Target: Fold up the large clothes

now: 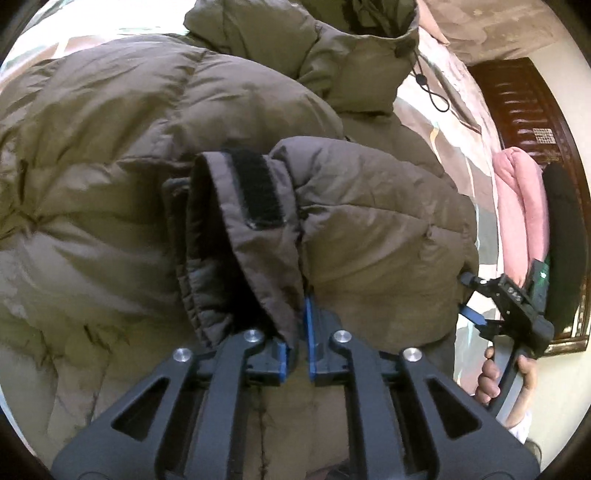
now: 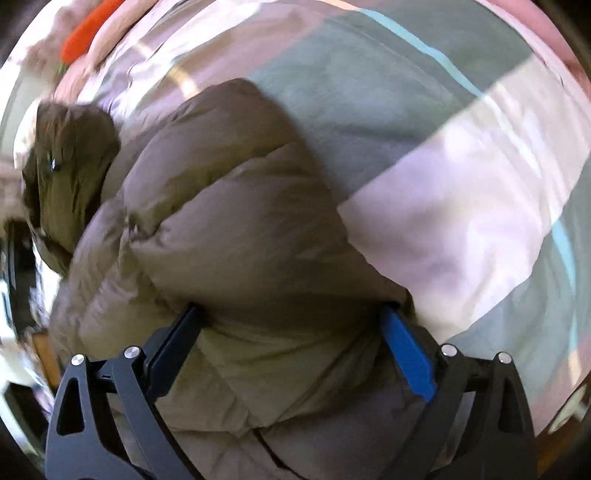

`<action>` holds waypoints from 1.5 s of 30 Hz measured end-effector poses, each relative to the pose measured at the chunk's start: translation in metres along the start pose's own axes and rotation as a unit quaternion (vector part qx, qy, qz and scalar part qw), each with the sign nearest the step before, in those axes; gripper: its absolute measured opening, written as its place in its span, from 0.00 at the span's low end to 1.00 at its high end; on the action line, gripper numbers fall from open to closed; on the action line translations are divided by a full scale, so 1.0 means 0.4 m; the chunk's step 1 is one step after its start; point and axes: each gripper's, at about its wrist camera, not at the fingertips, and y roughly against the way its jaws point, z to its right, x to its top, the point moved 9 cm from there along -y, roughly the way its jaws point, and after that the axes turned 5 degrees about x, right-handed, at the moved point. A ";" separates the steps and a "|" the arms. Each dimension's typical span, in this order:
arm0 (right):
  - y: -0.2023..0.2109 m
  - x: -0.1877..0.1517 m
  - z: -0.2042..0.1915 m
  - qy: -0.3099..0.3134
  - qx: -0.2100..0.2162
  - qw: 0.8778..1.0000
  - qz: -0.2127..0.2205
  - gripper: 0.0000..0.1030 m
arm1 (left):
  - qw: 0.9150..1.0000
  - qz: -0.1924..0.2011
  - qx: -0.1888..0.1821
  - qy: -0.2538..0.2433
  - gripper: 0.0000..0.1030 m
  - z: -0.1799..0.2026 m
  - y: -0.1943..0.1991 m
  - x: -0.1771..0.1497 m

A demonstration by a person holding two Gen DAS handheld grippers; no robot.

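Observation:
An olive-brown puffer jacket lies spread on a bed. My left gripper is shut on the jacket's sleeve cuff, which has a black velcro strip and stands up from the jaws. The hood lies at the far end. In the right wrist view the jacket fills the left half, hood at far left. My right gripper is open, its jaws wide apart around a puffy part of the jacket. It also shows in the left wrist view, held by a hand beside the sleeve.
The bedsheet has pink, grey and teal blocks. A pink pillow lies against a dark wooden headboard at right. An orange object lies at the far left of the bed.

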 end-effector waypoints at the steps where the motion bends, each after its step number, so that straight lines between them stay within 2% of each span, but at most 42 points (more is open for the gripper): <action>1: 0.032 0.009 -0.012 0.012 -0.012 0.999 0.033 0.93 | 1.000 0.007 0.002 0.001 0.12 0.004 0.016 0.000; 2: 0.064 0.018 -0.033 0.032 -0.022 0.997 0.066 0.93 | 1.000 0.020 0.008 -0.005 0.16 0.011 0.043 0.005; 3: 0.086 0.024 -0.051 0.050 -0.025 0.994 0.090 0.93 | 0.999 0.030 0.015 -0.008 0.34 0.013 0.059 0.006; 4: 0.114 0.030 -0.084 0.077 -0.023 0.990 0.119 0.93 | 0.999 0.043 0.027 -0.004 0.61 0.011 0.082 0.012; 5: 0.138 0.029 -0.130 0.113 -0.014 0.983 0.143 0.93 | 0.997 0.070 0.043 0.006 0.65 0.002 0.116 0.024; 8: 0.121 0.004 -0.213 0.185 -0.003 0.973 0.139 0.93 | 0.989 0.139 0.054 0.007 0.58 -0.009 0.194 0.058; 10: 0.082 -0.019 -0.238 0.202 0.010 0.972 0.119 0.93 | 0.985 0.162 0.062 -0.012 0.36 0.002 0.197 0.077; 11: 0.062 -0.023 -0.243 0.204 0.015 0.973 0.108 0.93 | 0.987 0.150 0.058 -0.018 0.30 0.005 0.172 0.079; 12: 0.027 -0.030 -0.247 0.202 0.014 0.975 0.093 0.90 | 0.990 0.135 0.046 -0.016 0.17 0.008 0.148 0.078; 13: 0.003 -0.030 -0.248 0.201 0.006 0.976 0.081 0.88 | 0.994 0.110 0.027 -0.004 0.11 0.008 0.109 0.076; 14: -0.020 -0.033 -0.244 0.201 -0.006 0.977 0.073 0.88 | 0.996 0.086 0.024 0.009 0.11 0.002 0.067 0.074; 17: -0.084 -0.037 -0.235 0.195 -0.045 0.978 0.049 0.87 | 0.997 0.036 0.057 0.027 0.10 -0.042 -0.029 0.069; 20: -0.116 -0.038 -0.214 0.178 -0.057 0.982 0.033 0.88 | 0.997 0.000 0.047 0.053 0.10 -0.080 -0.085 0.063; 24: -0.098 -0.056 -0.231 0.204 -0.077 0.975 0.032 0.88 | 0.998 -0.003 0.031 0.060 0.10 -0.086 -0.064 0.059; 26: -0.073 -0.077 -0.255 0.218 -0.062 0.973 0.033 0.88 | 0.999 0.001 0.030 0.035 0.12 -0.067 -0.035 0.046; 27: -0.051 -0.102 -0.270 0.242 -0.058 0.968 0.034 0.88 | 0.999 0.005 0.033 0.017 0.15 -0.055 -0.022 0.038; 29: -0.032 -0.131 -0.273 0.270 -0.073 0.959 0.040 0.88 | 0.999 0.003 0.041 -0.003 0.17 -0.050 -0.022 0.020; 31: -0.053 -0.163 -0.263 0.292 -0.099 0.951 0.022 0.88 | 0.999 -0.014 0.052 -0.006 0.18 -0.060 -0.047 0.004; 34: -0.130 -0.192 -0.213 0.281 -0.127 0.951 -0.031 0.90 | 0.997 -0.040 0.072 0.003 0.18 -0.082 -0.105 -0.015; 36: -0.156 -0.191 -0.196 0.277 -0.130 0.951 -0.047 0.95 | 0.994 -0.038 0.099 -0.020 0.19 -0.075 -0.119 -0.016; 38: -0.156 -0.192 -0.195 0.279 -0.134 0.949 -0.056 0.95 | 0.991 -0.036 0.122 -0.042 0.19 -0.057 -0.110 -0.021; 39: -0.142 -0.193 -0.196 0.275 -0.138 0.950 -0.058 0.95 | 0.991 -0.034 0.123 -0.043 0.19 -0.049 -0.102 -0.023; 40: -0.129 -0.191 -0.200 0.269 -0.135 0.952 -0.054 0.95 | 0.992 -0.027 0.115 -0.040 0.23 -0.037 -0.083 -0.023; 42: -0.067 -0.175 -0.230 0.254 -0.096 0.962 -0.016 0.95 | 0.996 0.001 0.087 -0.033 0.30 -0.008 -0.036 -0.008; 45: 0.013 -0.117 -0.277 0.251 -0.069 0.963 0.067 0.95 | 0.994 0.071 0.077 -0.029 0.42 0.012 0.043 0.037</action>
